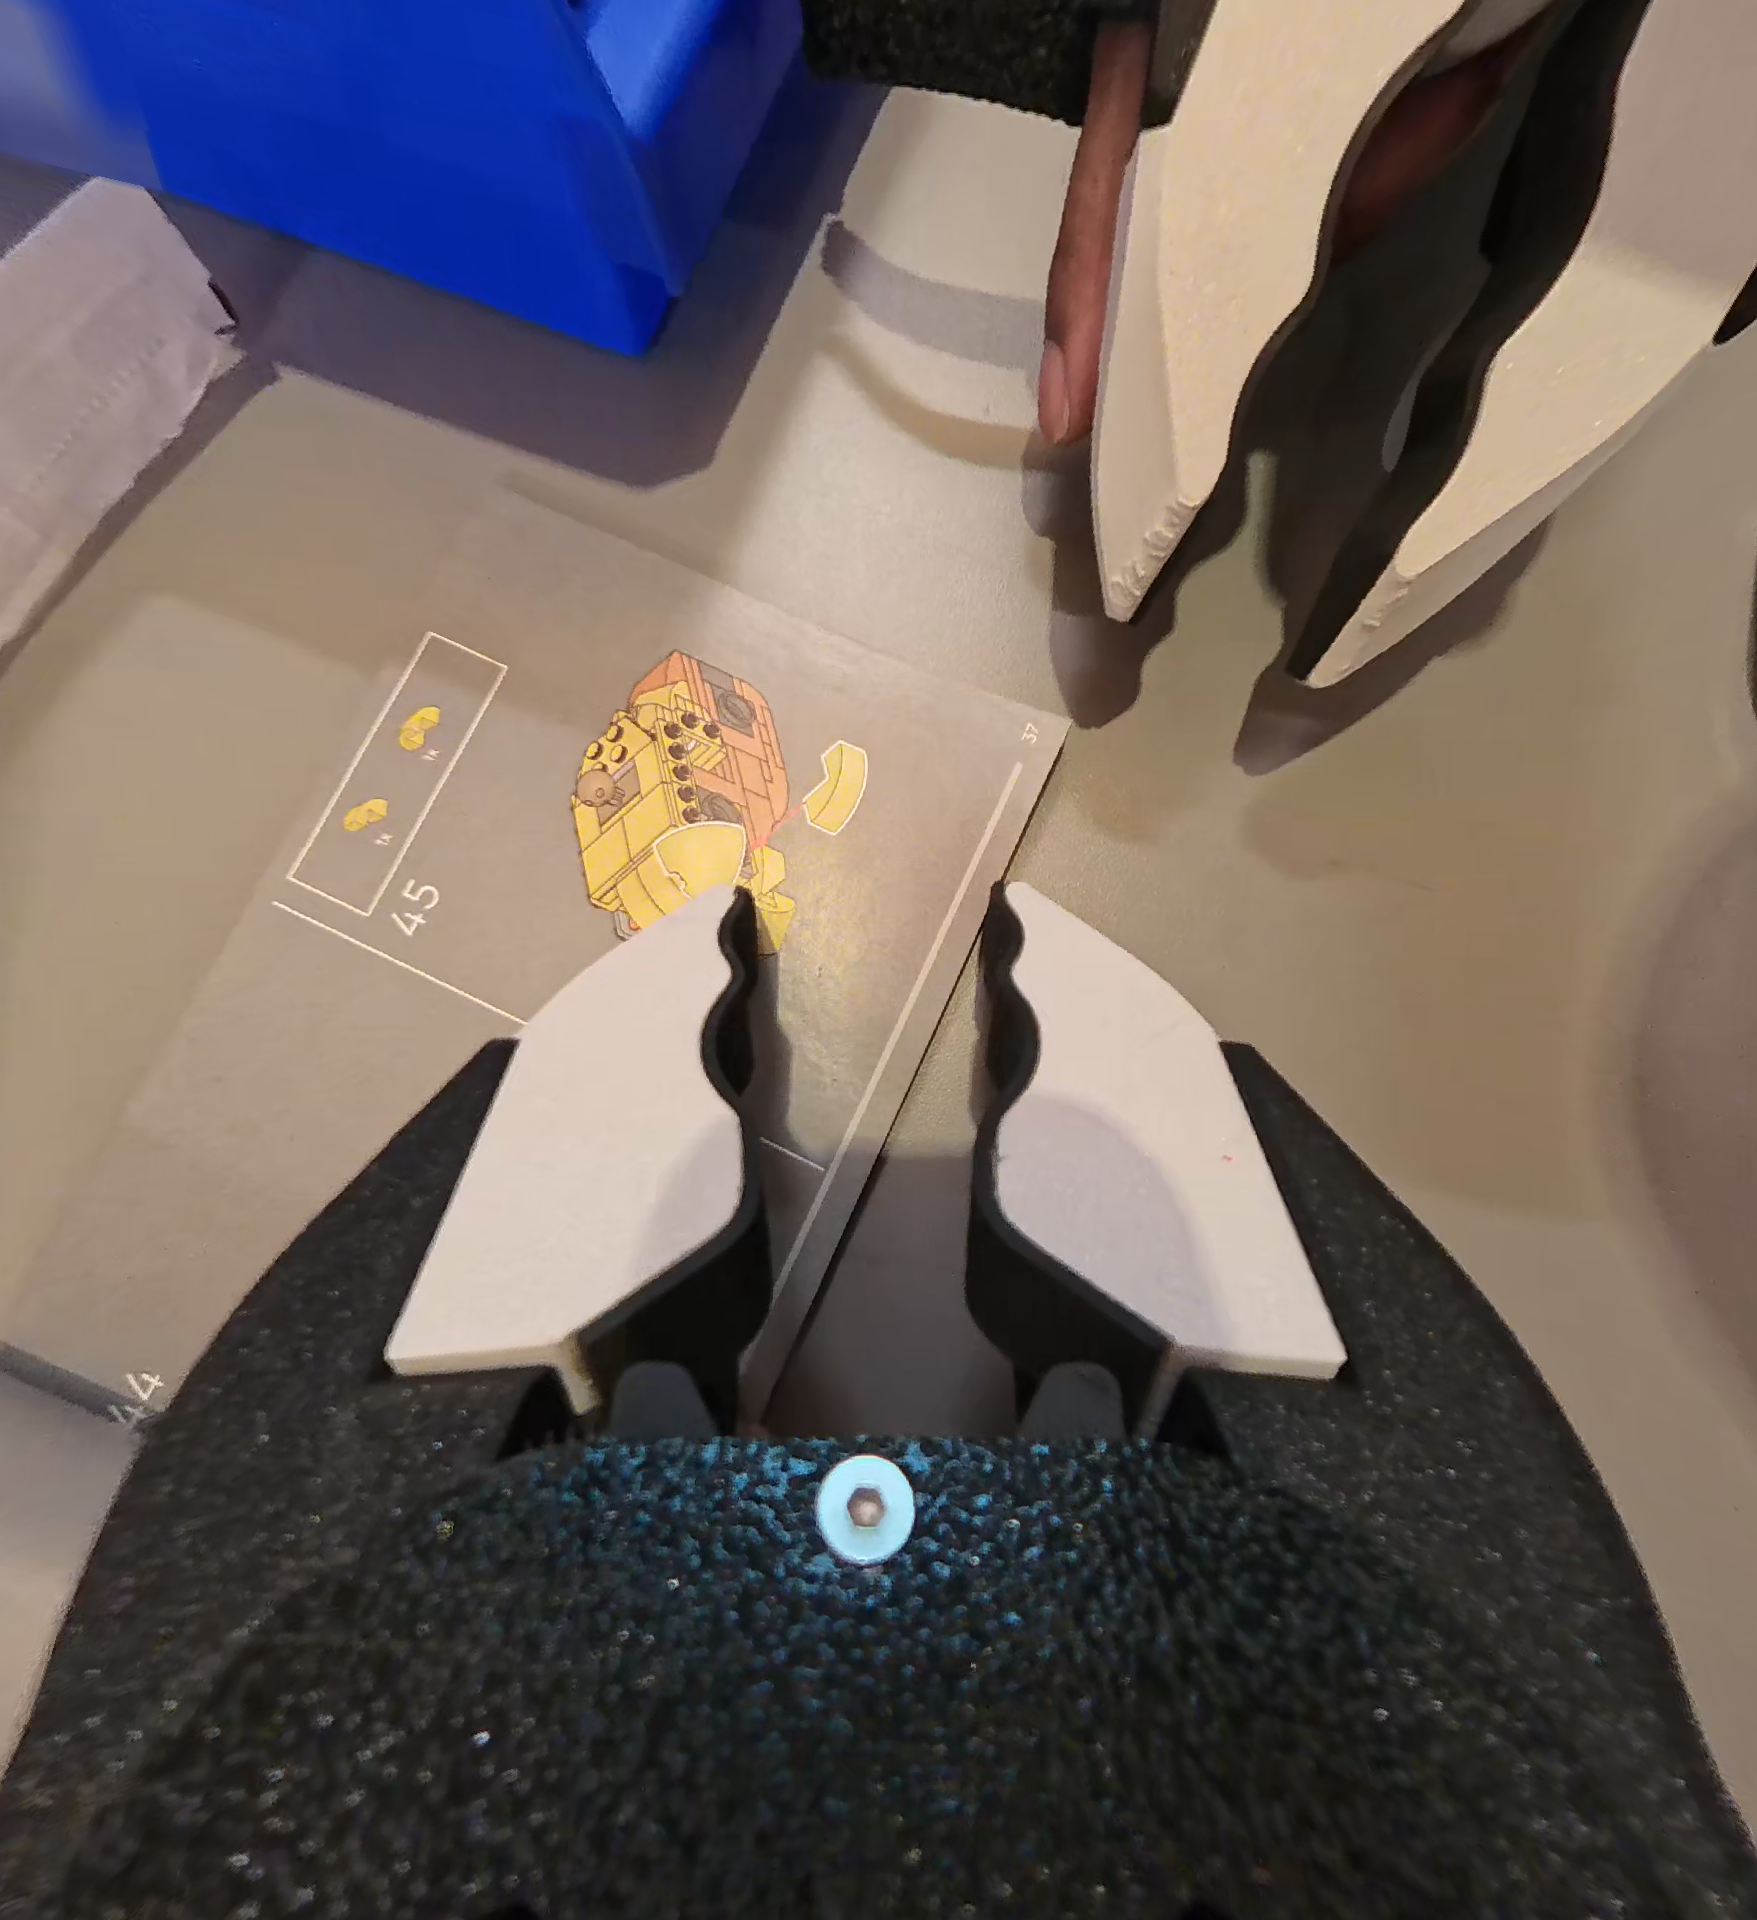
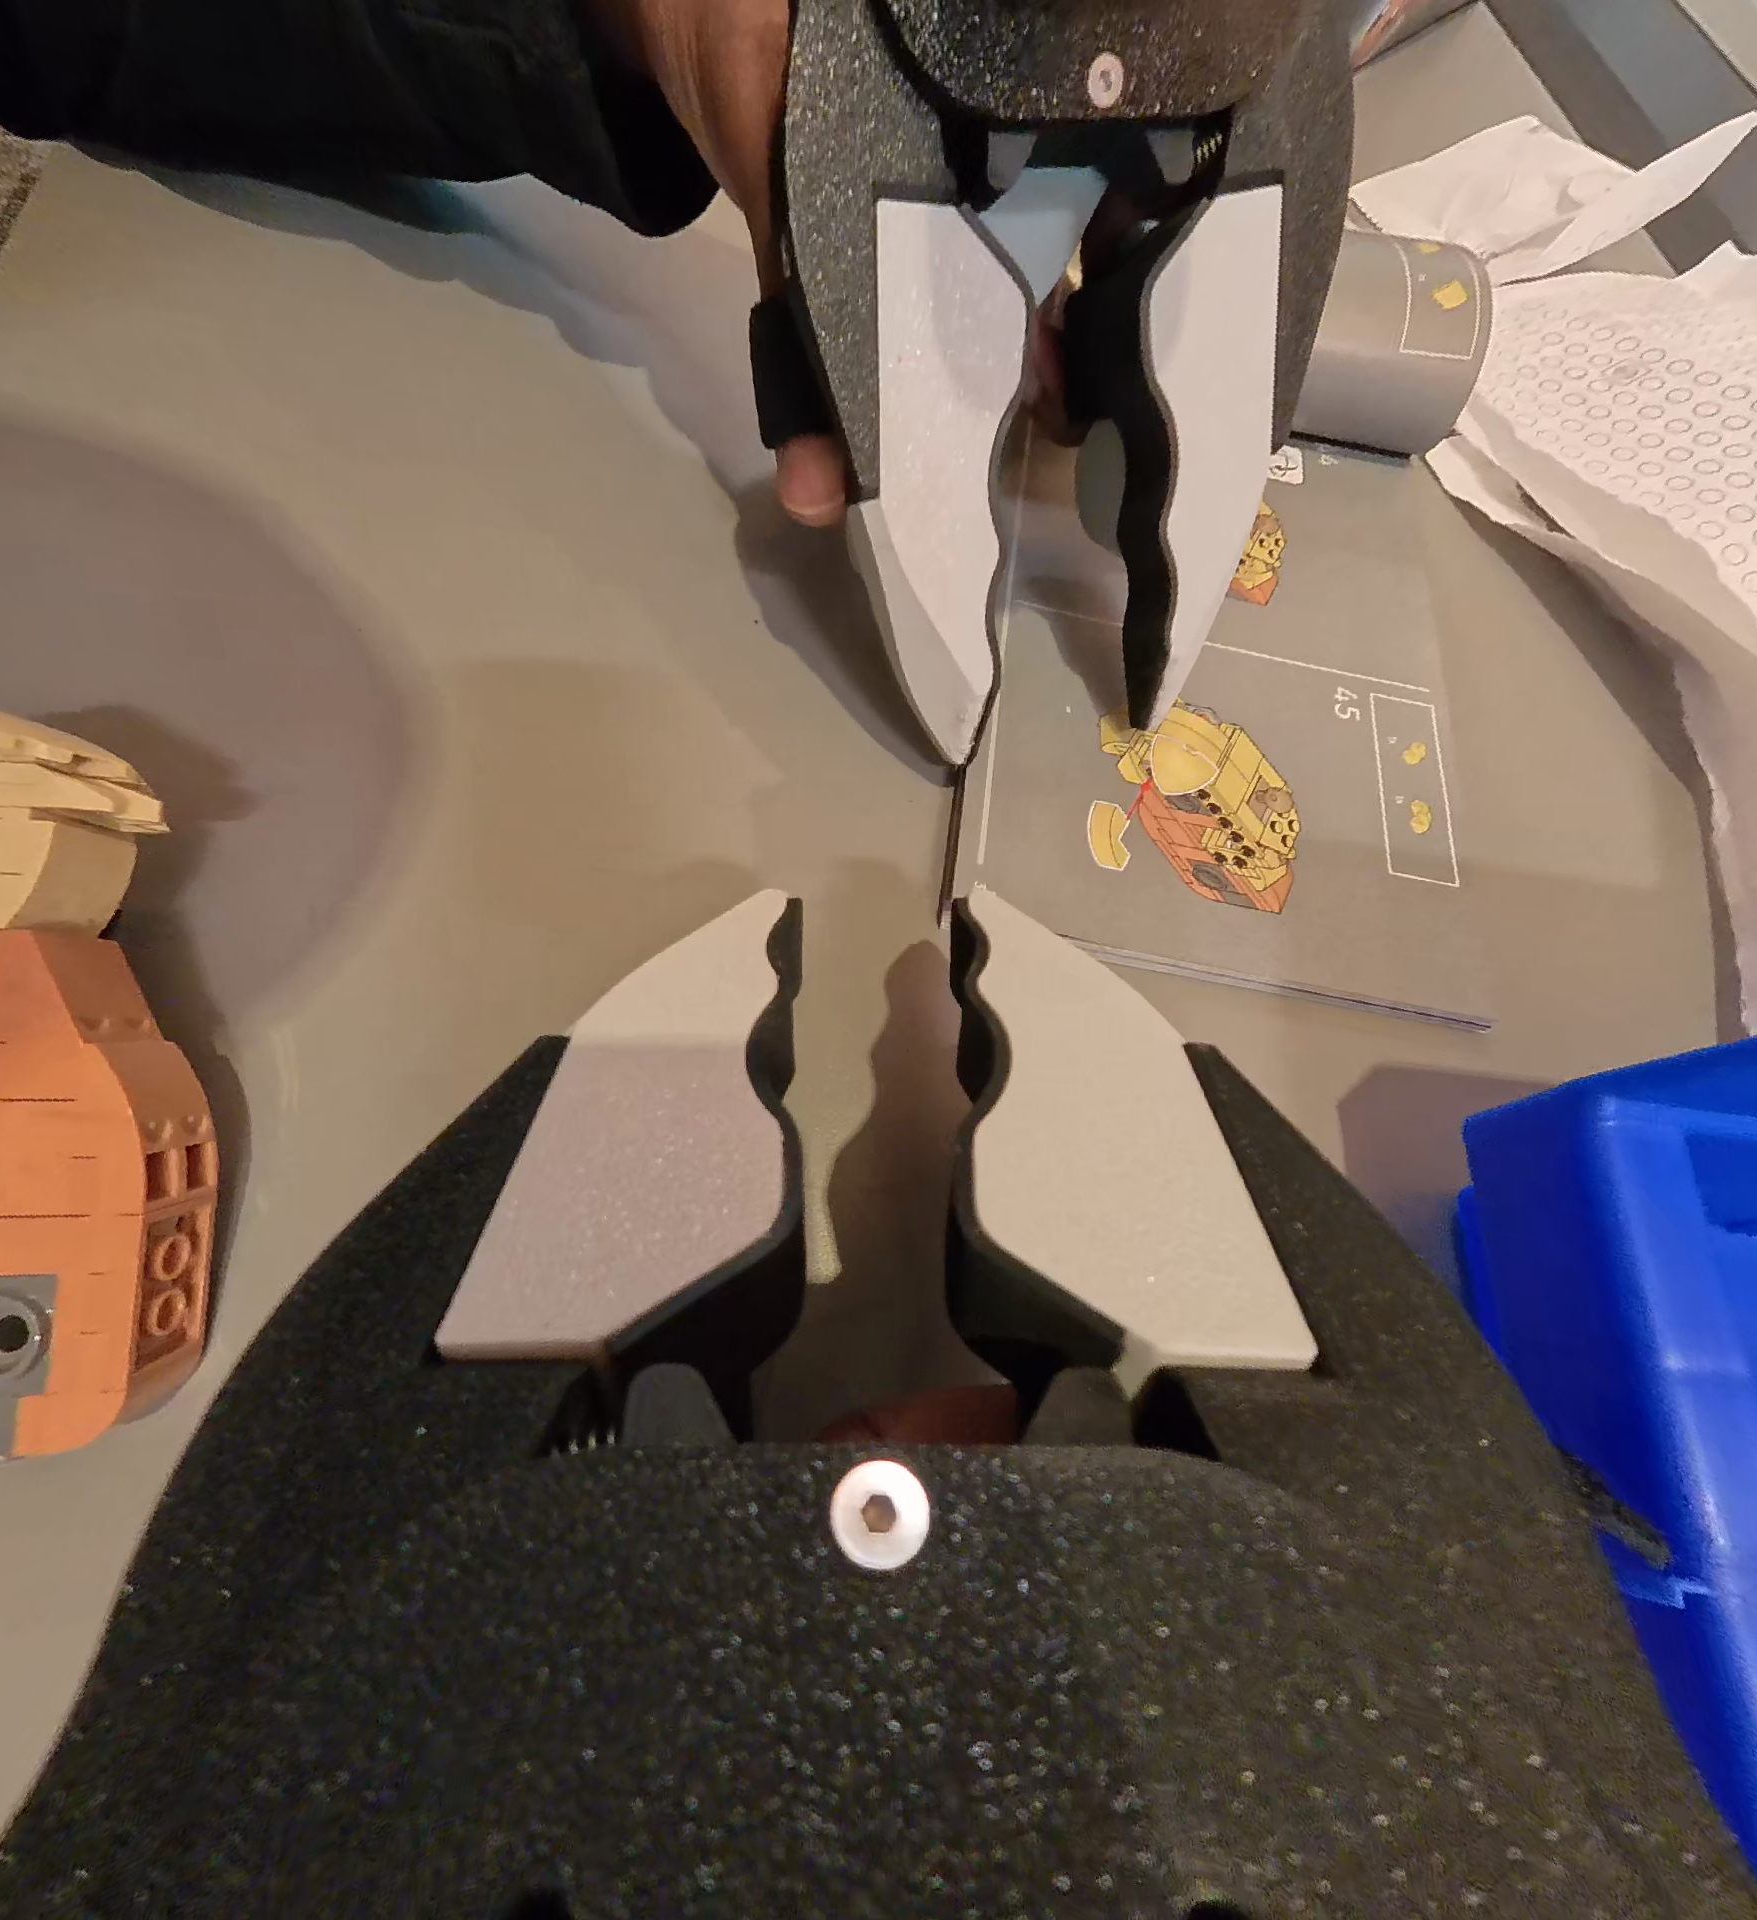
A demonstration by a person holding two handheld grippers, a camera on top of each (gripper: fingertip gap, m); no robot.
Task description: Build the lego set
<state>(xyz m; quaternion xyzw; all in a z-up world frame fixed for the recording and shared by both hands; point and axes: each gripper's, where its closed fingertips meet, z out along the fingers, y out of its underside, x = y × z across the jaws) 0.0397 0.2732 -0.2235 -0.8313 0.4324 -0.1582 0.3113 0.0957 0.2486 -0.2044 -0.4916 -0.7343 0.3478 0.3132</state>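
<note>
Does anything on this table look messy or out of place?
Yes. Torn, crumpled white paper lies strewn beside the open instruction booklet, and one booklet page curls upward. Nothing looks spilled or broken.

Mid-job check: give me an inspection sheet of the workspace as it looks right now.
Surface: grey table, shadowed.
Things: open instruction booklet lying flat; orange and tan brick model off to the side.
Clutter: blue bin; crumpled white paper.
Grippers: left gripper open, straddling the booklet's edge, holding nothing; right gripper open over bare table, one fingertip by the booklet's corner.
Cables: nothing seen.
Surroundings: a person's hand on the left gripper.
</note>
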